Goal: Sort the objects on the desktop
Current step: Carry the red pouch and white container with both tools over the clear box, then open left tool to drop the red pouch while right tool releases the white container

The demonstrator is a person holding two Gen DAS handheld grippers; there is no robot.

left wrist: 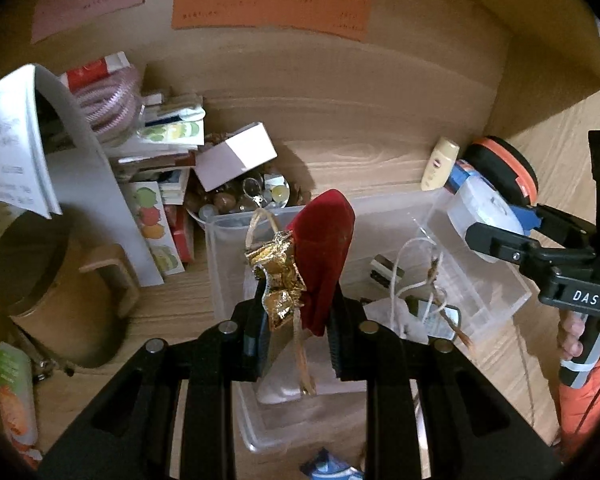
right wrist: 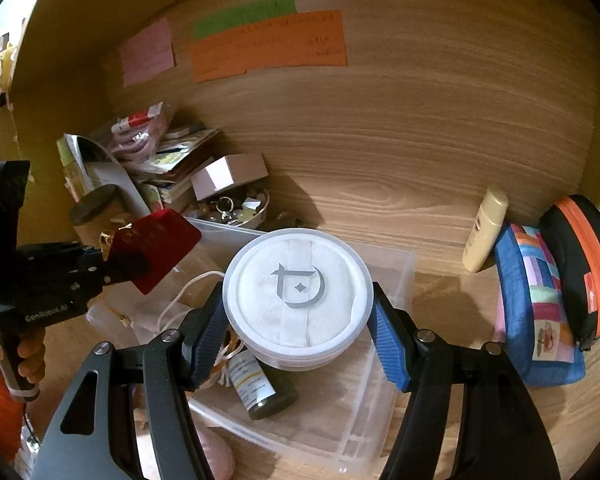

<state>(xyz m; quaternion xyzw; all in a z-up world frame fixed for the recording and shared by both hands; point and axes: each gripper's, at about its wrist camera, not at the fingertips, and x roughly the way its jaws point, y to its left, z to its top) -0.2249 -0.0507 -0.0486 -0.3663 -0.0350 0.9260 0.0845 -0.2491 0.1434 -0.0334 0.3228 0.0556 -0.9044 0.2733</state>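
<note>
Here, bin: clear plastic bin (right wrist: 384, 412) on the wooden desk (right wrist: 380, 184).
Round jar: white lidded jar (right wrist: 298, 294) above the bin, right gripper (right wrist: 300, 332) clamped on its sides.
Pouch: red velvet pouch (left wrist: 324, 264) with gold ribbon, over the bin, pinched by the left gripper (left wrist: 298, 340).

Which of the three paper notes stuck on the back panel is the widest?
The orange note: it stretches much farther sideways than the green note just above it and the pink note to its left.

Right gripper (right wrist: 298, 334) clamps round white container (right wrist: 298, 292) above clear bin (right wrist: 396, 268).
</note>
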